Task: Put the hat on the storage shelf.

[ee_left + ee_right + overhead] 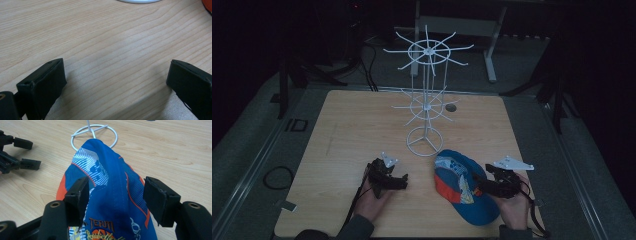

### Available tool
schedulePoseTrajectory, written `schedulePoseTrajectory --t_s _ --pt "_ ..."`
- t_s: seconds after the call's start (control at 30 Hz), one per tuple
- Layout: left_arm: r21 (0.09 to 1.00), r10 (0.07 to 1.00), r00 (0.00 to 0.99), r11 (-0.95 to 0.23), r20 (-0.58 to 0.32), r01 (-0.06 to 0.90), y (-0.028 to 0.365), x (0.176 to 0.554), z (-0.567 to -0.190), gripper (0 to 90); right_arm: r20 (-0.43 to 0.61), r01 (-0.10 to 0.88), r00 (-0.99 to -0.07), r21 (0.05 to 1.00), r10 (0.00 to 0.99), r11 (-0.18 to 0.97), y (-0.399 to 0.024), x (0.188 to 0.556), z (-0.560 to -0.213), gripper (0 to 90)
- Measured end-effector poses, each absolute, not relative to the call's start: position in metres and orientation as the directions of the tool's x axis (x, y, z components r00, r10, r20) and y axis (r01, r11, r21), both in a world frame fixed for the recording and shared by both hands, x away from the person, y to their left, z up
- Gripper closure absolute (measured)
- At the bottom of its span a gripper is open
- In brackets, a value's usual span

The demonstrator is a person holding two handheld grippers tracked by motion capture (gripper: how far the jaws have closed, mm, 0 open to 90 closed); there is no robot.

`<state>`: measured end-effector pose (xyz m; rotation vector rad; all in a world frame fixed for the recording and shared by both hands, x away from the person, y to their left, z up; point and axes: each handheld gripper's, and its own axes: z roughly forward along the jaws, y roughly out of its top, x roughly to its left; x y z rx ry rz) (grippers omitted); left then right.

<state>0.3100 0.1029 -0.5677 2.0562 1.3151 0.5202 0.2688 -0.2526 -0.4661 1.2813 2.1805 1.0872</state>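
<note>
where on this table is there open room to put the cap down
The wide bare wood left of the wire rack, from the far edge down past the left tongs, is free. So is the strip right of the rack's ring foot, toward the far right corner. The near middle is crowded: the cap, the right tongs and the rack's foot sit close together.

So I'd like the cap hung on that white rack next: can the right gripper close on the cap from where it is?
Probably yes. The right gripper already straddles the cap, its jaws open on either side of the raised crown, with nothing in between.
</note>
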Motion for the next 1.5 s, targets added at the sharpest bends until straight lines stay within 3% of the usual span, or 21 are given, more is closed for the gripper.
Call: schedulePoseTrajectory --t_s 0.23,0.67,1.5 --pt "0.694 0.906 0.422 -0.299 -0.008 0.655 0.103 0.31 -0.568 2.6 -0.015 0.546 -0.516 0.764 0.857 0.342 -0.252 0.271 -0.465 37.3" --pt "0.693 0.906 0.423 -0.3 -0.008 0.655 0.103 0.31 -0.568 2.6 0.072 0.571 -0.617 0.726 0.783 0.383 -0.244 0.291 -0.447 36.9" --pt "0.692 0.906 0.423 -0.3 -0.009 0.657 0.103 0.31 -0.568 2.6 0.039 0.569 -0.682 0.655 0.73 0.497 -0.221 0.331 -0.433 37.4"
